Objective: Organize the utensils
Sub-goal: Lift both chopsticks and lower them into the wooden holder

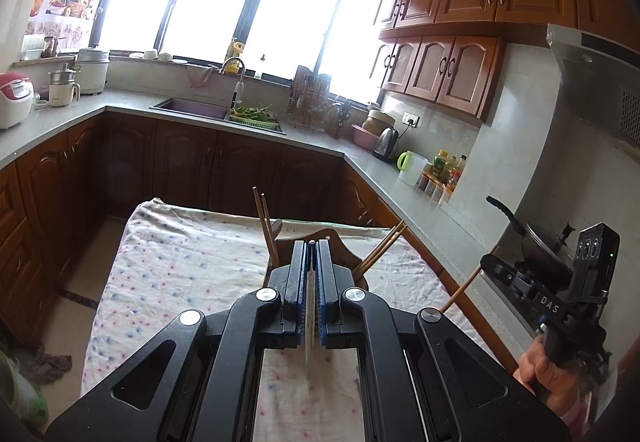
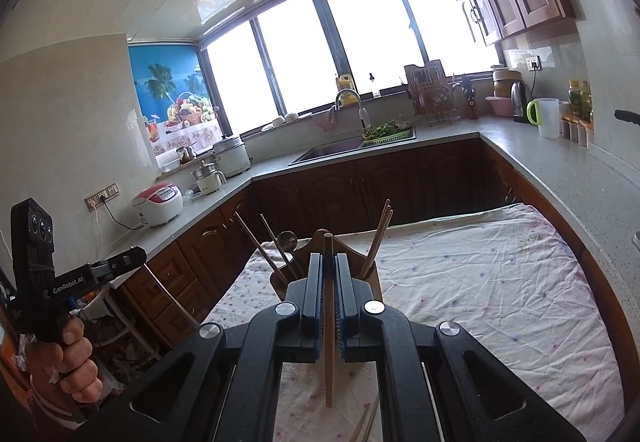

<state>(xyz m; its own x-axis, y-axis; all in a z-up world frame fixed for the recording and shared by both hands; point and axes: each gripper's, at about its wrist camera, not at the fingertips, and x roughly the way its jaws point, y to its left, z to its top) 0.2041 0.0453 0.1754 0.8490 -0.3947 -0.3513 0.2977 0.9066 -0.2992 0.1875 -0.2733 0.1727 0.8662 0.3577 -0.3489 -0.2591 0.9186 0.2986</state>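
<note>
A brown wooden utensil holder (image 1: pixel 340 242) stands on the cloth-covered table (image 1: pixel 180 262), with chopsticks (image 1: pixel 264 226) sticking out of its compartments; it also shows in the right wrist view (image 2: pixel 360 254). My left gripper (image 1: pixel 311 246) is shut on a thin pale utensil (image 1: pixel 309 322), held just before the holder. My right gripper (image 2: pixel 328 258) is shut on a wooden chopstick (image 2: pixel 329 342), held upright just before the holder. A wooden spoon (image 2: pixel 286 240) stands in the holder's left side. The right gripper also appears at the right of the left wrist view (image 1: pixel 496 262), holding its chopstick (image 1: pixel 464 290).
The table's floral cloth (image 2: pixel 480 282) spreads to the right. More chopsticks (image 2: pixel 362 424) lie on the cloth under my right gripper. Kitchen counters (image 1: pixel 400 185) with a sink (image 1: pixel 192 107), kettle and bottles surround the table. A wok (image 1: pixel 536 242) sits on the stove at right.
</note>
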